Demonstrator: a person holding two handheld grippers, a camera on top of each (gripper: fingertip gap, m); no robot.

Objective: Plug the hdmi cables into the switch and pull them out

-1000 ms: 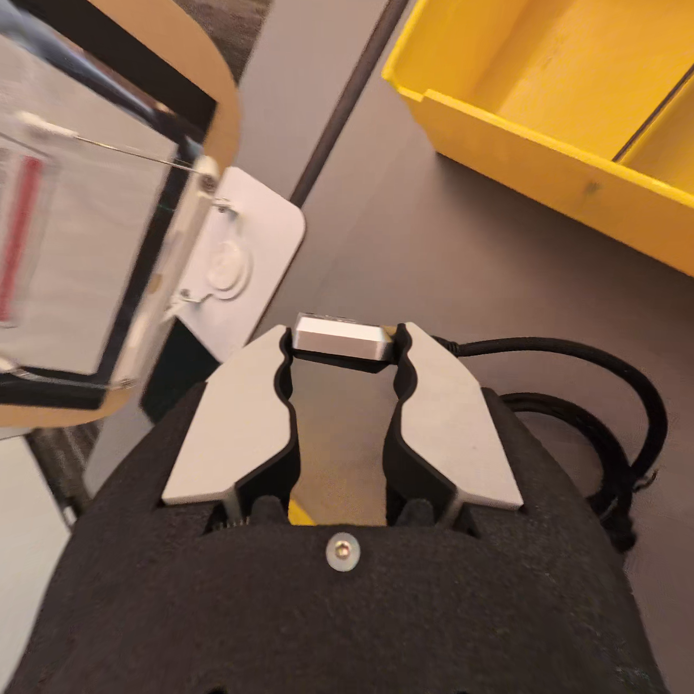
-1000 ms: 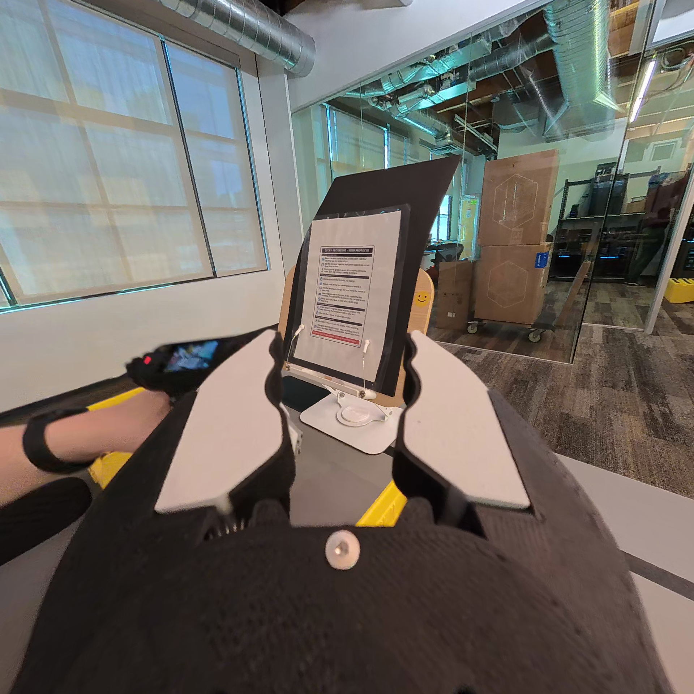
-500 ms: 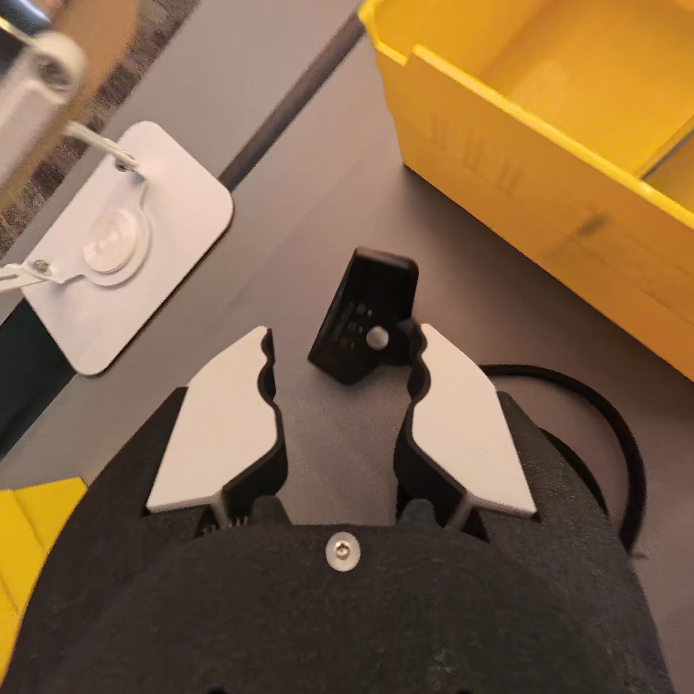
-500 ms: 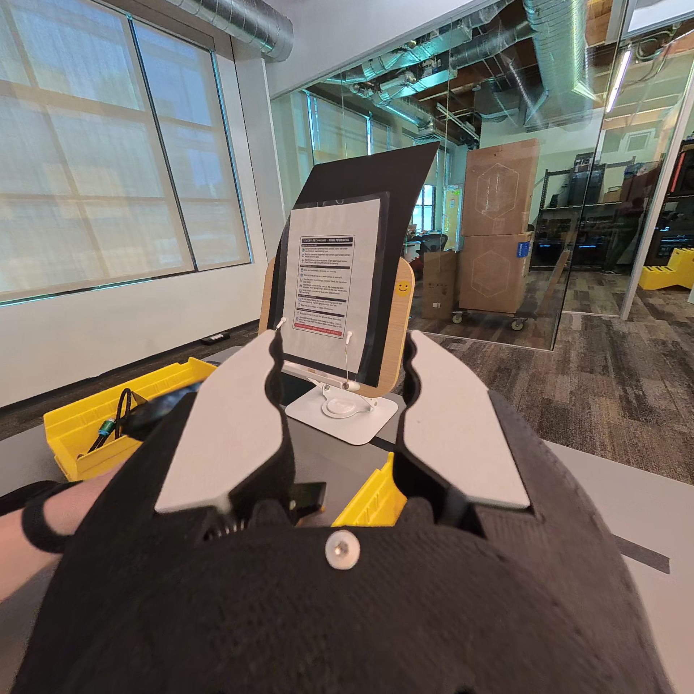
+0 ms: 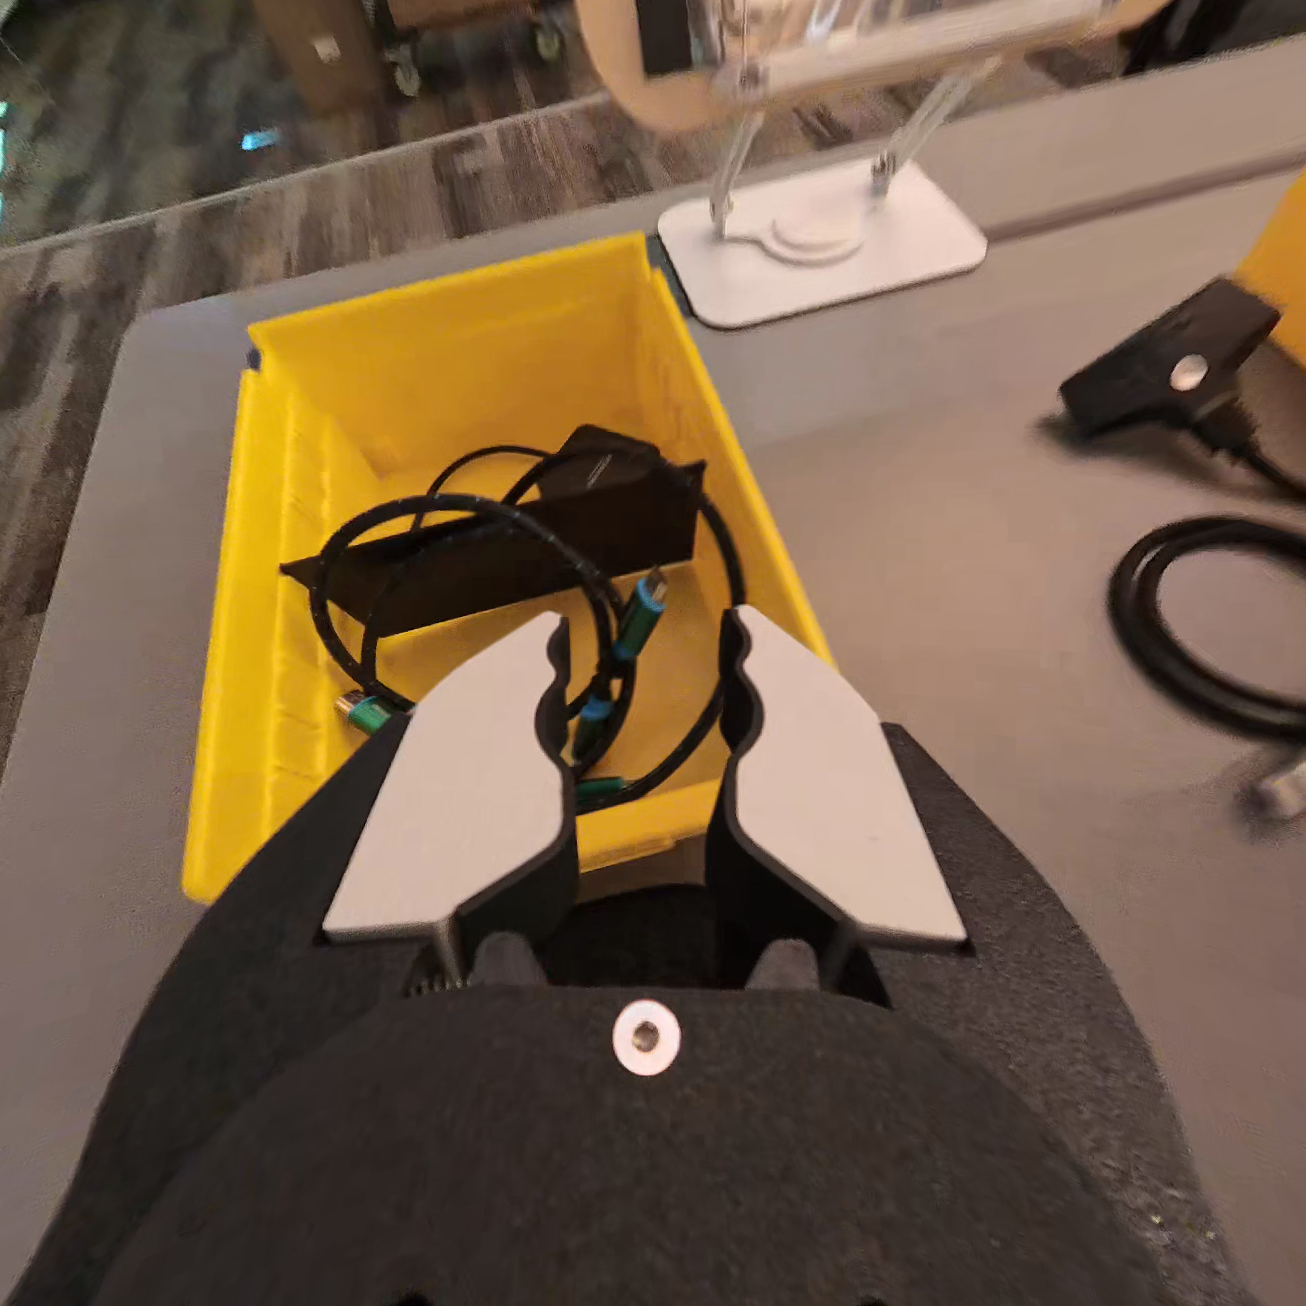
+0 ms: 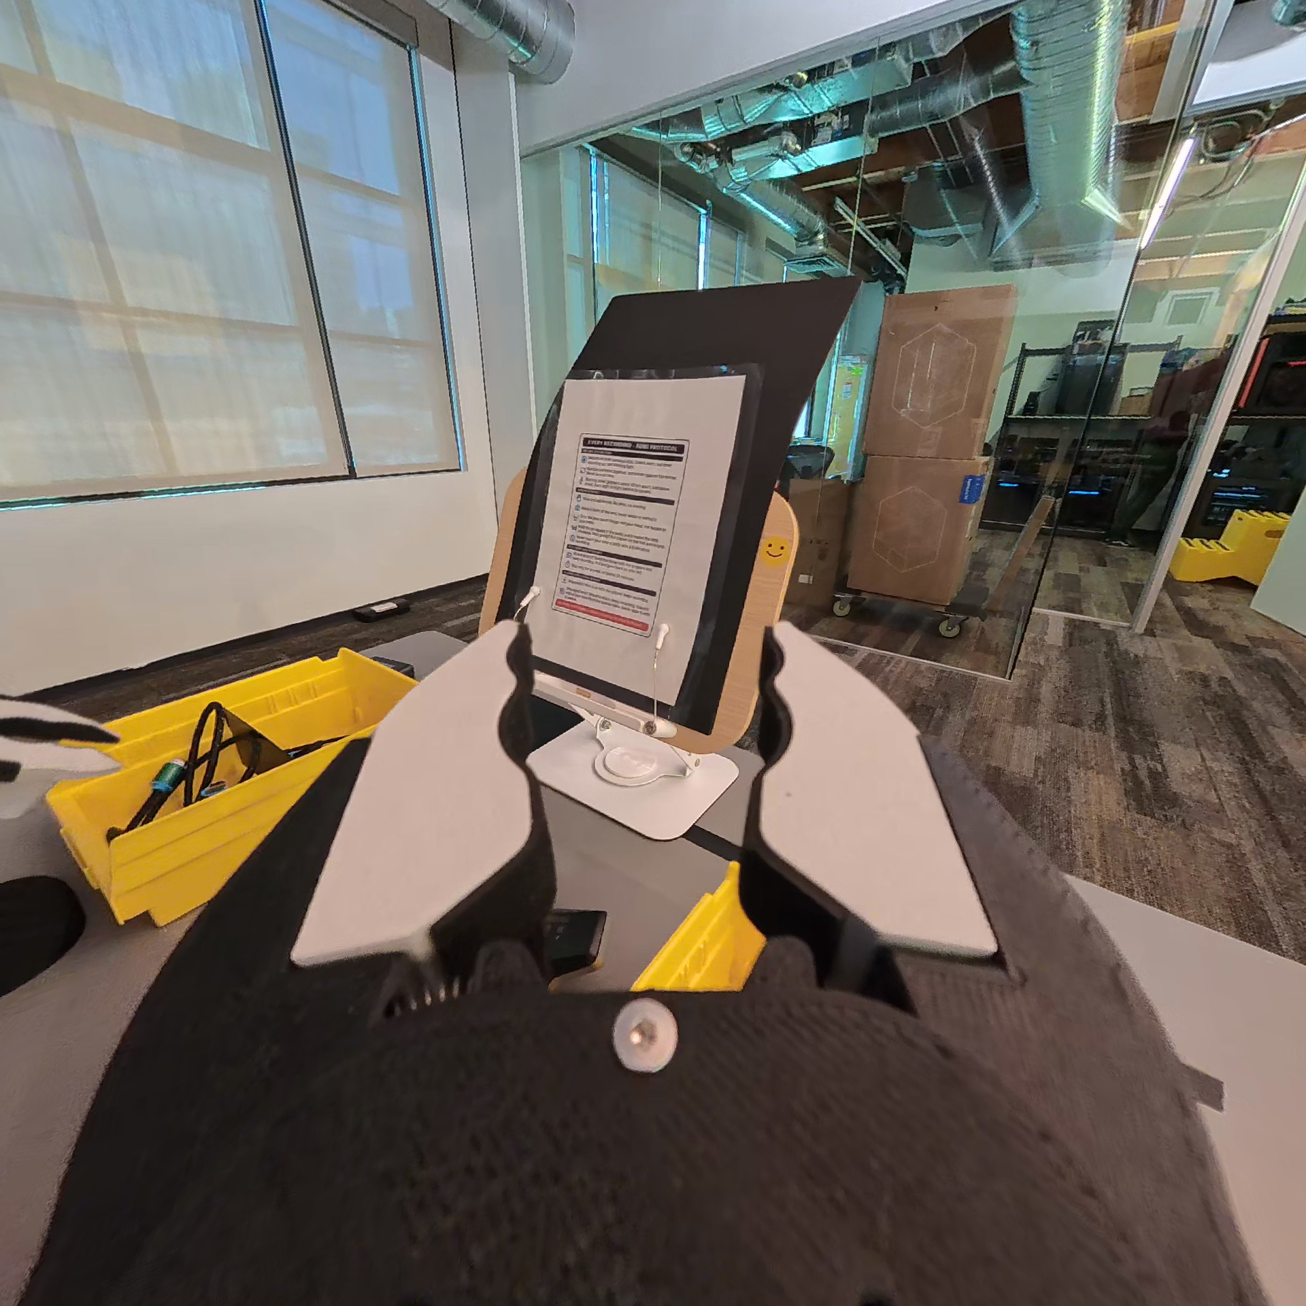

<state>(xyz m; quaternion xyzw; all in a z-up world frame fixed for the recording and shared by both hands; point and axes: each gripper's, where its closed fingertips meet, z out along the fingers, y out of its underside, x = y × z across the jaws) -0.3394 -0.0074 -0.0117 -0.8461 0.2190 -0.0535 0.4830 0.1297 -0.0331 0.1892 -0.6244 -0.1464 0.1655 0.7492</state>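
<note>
beyond the left gripper (image 5: 642, 636) fingertips, coiled hdmi cables (image 5: 601, 678) with green plugs lie in a yellow bin (image 5: 452, 367), draped over its black divider (image 5: 495, 558). to the right of the fingers, the black switch (image 5: 1173, 360) rests on the grey table (image 5: 919, 495), one black cable (image 5: 1201, 636) looped near it. left fingers spread, holding nothing. right gripper (image 6: 642, 678) fingers spread, empty, facing a document stand (image 6: 636, 770).

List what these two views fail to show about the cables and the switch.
- Left wrist view: the switch ports face away; the black cable loop runs off the right edge, its plug blurred.
- Right wrist view: the right gripper body hides nearly all of the switch.
</note>
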